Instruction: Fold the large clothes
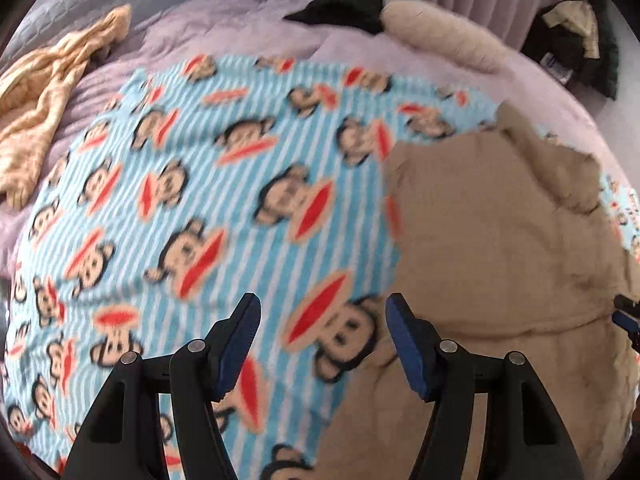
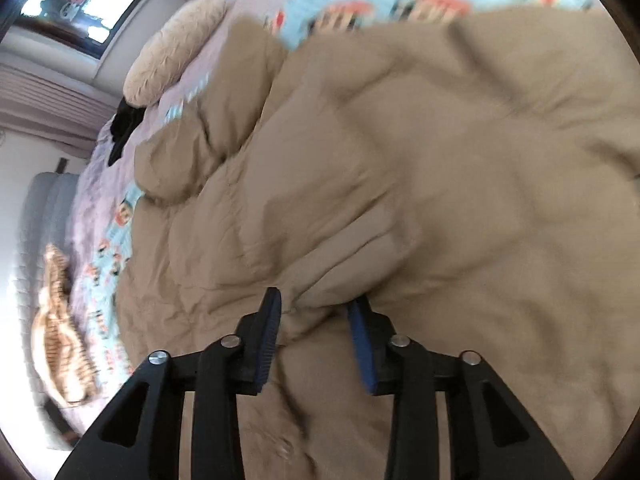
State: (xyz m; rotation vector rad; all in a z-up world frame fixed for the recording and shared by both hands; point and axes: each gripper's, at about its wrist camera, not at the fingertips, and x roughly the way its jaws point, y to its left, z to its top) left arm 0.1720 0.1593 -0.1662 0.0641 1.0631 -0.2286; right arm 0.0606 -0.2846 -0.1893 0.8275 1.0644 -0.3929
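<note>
Nearest, right claw (image 2: 314, 308): jaws part-spread, a ridge of the tan garment (image 2: 400, 184) bunched between the pads; whether they still press on it I cannot tell, though the fold looks slack. Left claw (image 1: 322, 314): spread wide, empty, hanging over the monkey-print blanket (image 1: 208, 200) just beside the garment's edge at its 3 o'clock. Tan garment lies crumpled on that blanket, on the bed, filling 12 to 4 o'clock of the right wrist view. Farther off: cream fluffy pillow (image 1: 440, 36) at 1 o'clock, black cloth (image 1: 340, 10) at 12, yellow striped cloth (image 1: 44, 100) at 10.

Judgement: early stage, a fold just laid or let go, garment not yet flat. Next move likely calls for smoothing, then both claws pinching an edge.
</note>
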